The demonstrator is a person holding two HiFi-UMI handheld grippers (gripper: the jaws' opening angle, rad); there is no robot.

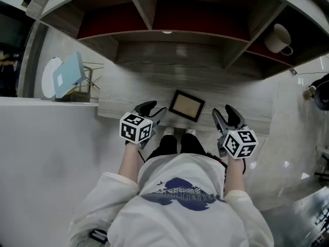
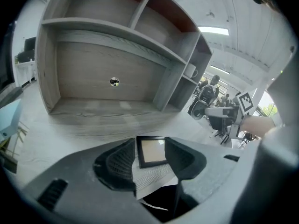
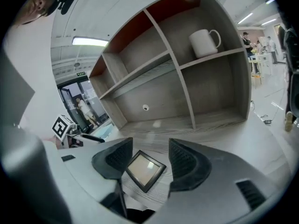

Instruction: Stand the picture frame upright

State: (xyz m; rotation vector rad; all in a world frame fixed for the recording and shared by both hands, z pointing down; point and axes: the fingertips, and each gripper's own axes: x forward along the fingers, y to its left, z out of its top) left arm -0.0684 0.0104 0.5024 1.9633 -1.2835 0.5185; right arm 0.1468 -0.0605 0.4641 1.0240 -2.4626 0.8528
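Item: picture frame (image 1: 186, 105), dark border, pale tan centre, lying flat and face up on the wood-grain desk (image 1: 149, 84), close to the desk's front edge and turned slightly askew to it. Left of the frame: left gripper (image 1: 152, 108), jaws apart and nothing clamped; in the left gripper view the frame shows through the gap beyond the tips, the pads clear of it. Right of the frame: right gripper (image 1: 226, 115), jaws likewise apart and empty, the frame again seen between them in the right gripper view and untouched. Each gripper carries a cube with square markers. Behind the frame: an open shelf unit (image 1: 154, 14) with wooden dividers and red back panels in the upper compartments. Far right of the frame and above it, on a shelf: a white mug (image 1: 277, 38), upright, handle to the side. Far left of the frame, on the desk: a wire stand (image 1: 91, 81) holding a light blue panel (image 1: 68, 75), possibly a card or book, with a white disc (image 1: 49, 77) behind it. In front of the frame: the person's white top (image 1: 180, 205) with a dark blue print.
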